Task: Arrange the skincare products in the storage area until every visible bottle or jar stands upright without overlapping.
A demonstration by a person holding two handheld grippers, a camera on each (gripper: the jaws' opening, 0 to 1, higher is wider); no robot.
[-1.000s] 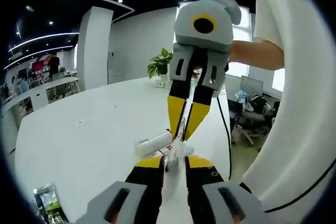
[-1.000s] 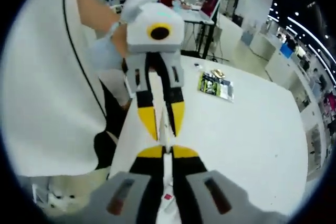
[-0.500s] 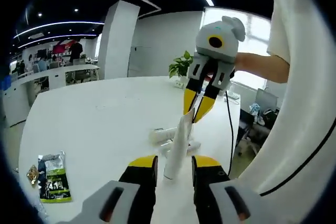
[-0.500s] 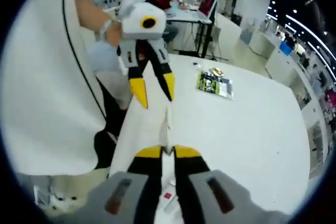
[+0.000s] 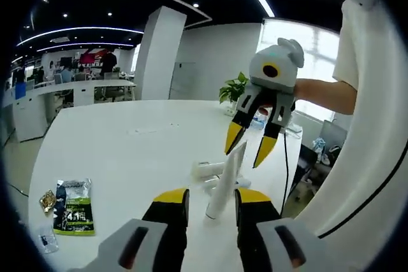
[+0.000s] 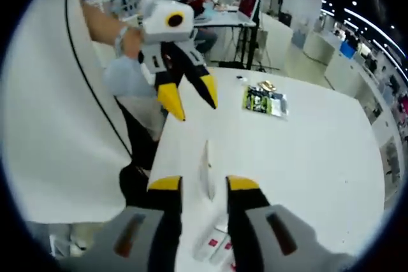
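White tube [image 5: 226,179] at centre of left gripper view – stands on cap end, long axis nearly upright, flat crimped tip pointing up, slight lean right. Smooth matte plastic, tapering. Behind it, two more tubes [image 5: 210,170] lie flat on white table [image 5: 127,151].

Left gripper [image 5: 211,199] – jaws apart, tube between them, not touching. Right gripper [image 5: 248,148] – jaws spread, just above tube tip. Green sachet [image 5: 73,205] lower left.

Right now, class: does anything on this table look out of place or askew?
Yes. The white tube stands cap-down but leans, while other white containers behind it lie flat. A green snack packet lies apart from them.
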